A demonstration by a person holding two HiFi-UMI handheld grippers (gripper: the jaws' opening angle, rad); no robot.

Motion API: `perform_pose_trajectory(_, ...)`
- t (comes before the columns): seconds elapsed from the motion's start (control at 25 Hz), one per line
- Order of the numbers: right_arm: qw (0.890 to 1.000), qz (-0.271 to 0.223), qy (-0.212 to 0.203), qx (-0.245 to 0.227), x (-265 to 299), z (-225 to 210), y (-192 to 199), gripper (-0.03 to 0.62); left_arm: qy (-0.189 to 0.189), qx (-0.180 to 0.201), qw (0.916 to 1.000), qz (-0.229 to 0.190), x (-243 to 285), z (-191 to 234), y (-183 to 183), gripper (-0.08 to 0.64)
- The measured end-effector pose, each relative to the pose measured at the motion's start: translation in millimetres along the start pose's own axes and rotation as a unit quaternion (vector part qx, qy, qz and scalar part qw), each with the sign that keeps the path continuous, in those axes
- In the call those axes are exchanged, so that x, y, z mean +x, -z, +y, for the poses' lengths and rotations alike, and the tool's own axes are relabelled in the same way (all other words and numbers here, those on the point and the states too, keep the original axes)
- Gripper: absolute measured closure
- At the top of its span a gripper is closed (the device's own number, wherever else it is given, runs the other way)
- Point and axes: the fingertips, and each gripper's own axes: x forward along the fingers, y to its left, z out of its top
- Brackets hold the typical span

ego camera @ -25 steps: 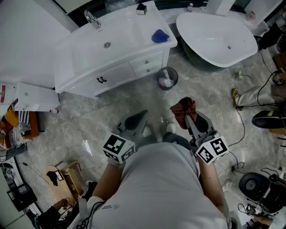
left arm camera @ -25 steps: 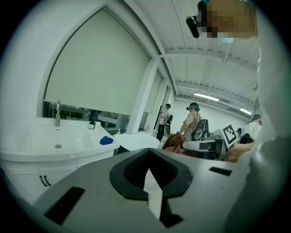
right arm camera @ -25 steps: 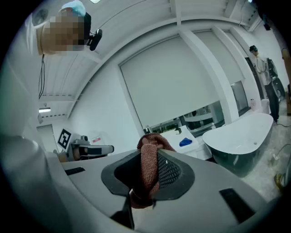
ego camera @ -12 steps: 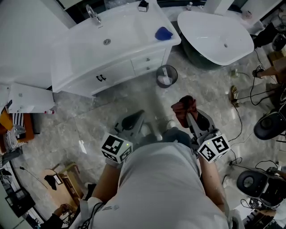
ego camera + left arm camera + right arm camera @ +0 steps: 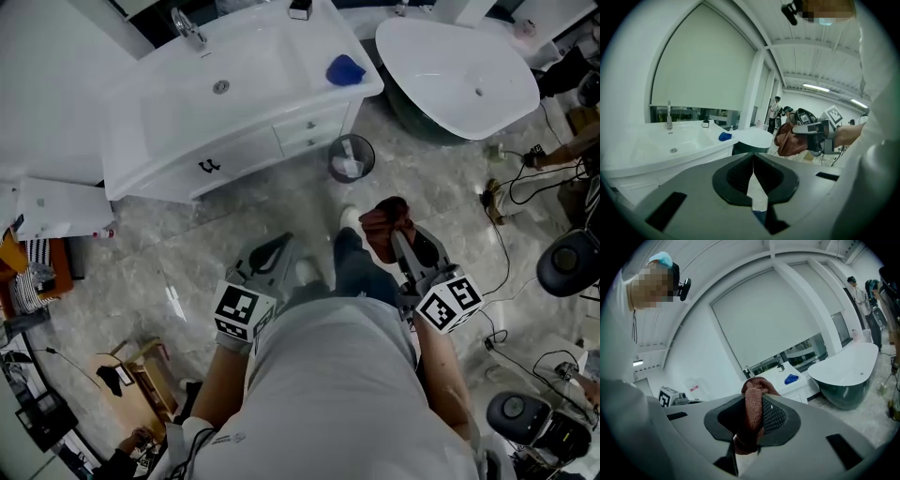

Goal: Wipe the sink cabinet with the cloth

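Observation:
The white sink cabinet (image 5: pixel 230 155) stands at the top of the head view, with a basin, a faucet (image 5: pixel 186 26) and drawers; it also shows as the sink cabinet (image 5: pixel 670 150) in the left gripper view. My right gripper (image 5: pixel 398 239) is shut on a reddish-brown cloth (image 5: pixel 384 223), seen bunched between the jaws as the cloth (image 5: pixel 753 413). My left gripper (image 5: pixel 281 248) is shut and empty, held low beside the person's legs. Both grippers hang well short of the cabinet.
A blue object (image 5: pixel 345 69) lies on the cabinet top's right end. A small bin (image 5: pixel 350 159) stands on the floor by the cabinet. A white bathtub (image 5: pixel 459 70) is at the upper right. Cables and gear lie at the right; clutter sits at the lower left.
The view has shifted slightly and the person's foot has stepped forward towards the cabinet. Both grippers keep their hold and place by the body.

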Motion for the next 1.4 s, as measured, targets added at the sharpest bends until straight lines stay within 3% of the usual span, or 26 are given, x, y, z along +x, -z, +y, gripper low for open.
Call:
perform_pose_trajectory(0.32,0.998,0.027,-0.034,0.038,74.1,-62.9,-37.1,0.517,-0.026,0.016,0.9987,0.041,74.1,32.6,-29.5,0.549)
perform_pose_trajectory(0.52,0.993,0.041,-0.065,0.091,115.0,-104.7,-50.7,0.517,-0.052,0.027,0.9959,0.069,118.9,53.0,-48.9,0.548)
perform_pose_trajectory(0.76,0.982,0.052,-0.067,0.172,159.6,-149.2,-38.8,0.517,-0.074,0.046,0.9894,0.116,156.4,67.9,-54.7,0.548)
perform_pose_trajectory(1.2,0.960,0.028,0.033,0.276,213.7,-213.8,6.5,0.517,-0.005,0.116,0.9776,0.175,220.4,100.9,-59.5,0.548)
perform_pose_trajectory(1.4,0.940,-0.014,0.103,0.325,234.1,-236.9,31.4,0.517,0.058,0.167,0.9628,0.204,246.4,129.6,-56.4,0.546)
